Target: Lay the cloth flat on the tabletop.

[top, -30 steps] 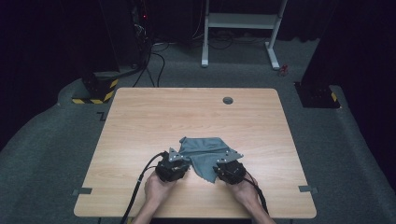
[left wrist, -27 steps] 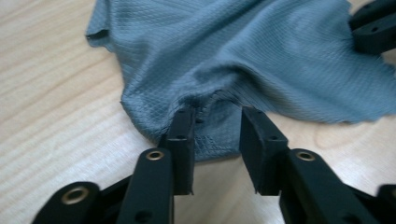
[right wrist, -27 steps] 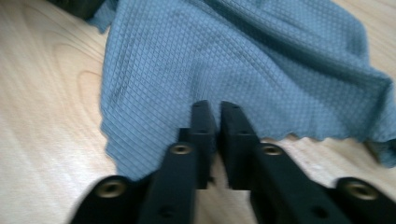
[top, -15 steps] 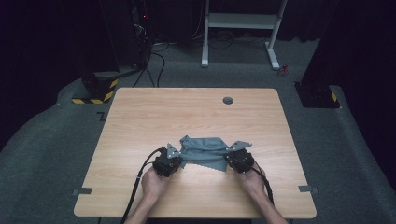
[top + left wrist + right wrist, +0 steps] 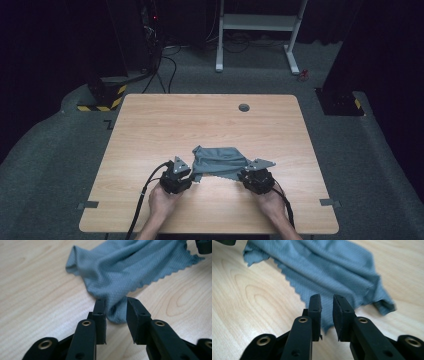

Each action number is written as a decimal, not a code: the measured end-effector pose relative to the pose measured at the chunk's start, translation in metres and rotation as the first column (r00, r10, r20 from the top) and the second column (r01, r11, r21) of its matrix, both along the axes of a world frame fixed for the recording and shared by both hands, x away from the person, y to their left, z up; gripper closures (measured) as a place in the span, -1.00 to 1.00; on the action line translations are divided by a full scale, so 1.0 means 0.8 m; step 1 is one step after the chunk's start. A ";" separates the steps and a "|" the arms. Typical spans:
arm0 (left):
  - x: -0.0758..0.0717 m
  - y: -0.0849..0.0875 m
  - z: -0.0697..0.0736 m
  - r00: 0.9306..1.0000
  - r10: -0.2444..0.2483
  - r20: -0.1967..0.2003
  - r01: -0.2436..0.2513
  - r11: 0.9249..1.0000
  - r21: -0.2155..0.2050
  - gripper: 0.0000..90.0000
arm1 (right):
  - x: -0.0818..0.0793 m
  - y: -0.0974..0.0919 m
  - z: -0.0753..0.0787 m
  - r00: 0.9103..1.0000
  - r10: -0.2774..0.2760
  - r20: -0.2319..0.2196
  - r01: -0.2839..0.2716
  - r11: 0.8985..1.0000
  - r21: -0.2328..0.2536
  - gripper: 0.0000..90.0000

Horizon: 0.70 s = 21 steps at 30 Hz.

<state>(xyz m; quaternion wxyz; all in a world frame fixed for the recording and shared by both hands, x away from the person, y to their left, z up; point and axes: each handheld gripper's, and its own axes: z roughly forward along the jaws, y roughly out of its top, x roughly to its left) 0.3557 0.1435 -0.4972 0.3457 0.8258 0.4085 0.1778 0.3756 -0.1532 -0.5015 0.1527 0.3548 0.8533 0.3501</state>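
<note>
A grey cloth (image 5: 220,161) lies crumpled on the table (image 5: 150,125) near its front edge, between the two grippers. The left gripper (image 5: 116,311) has just been opening; its jaws stand apart around a cloth corner, and the pads do not press it. The right gripper (image 5: 327,307) has also just been opening, its jaws parted over the cloth's point. From above, both grippers' tips are hidden under their bodies and the hands (image 5: 165,200).
</note>
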 end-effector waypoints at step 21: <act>0.003 -0.015 -0.022 0.998 0.064 0.003 -0.064 0.996 0.055 0.72 | 0.007 -0.002 -0.014 1.000 -0.019 -0.011 0.018 0.999 -0.044 1.00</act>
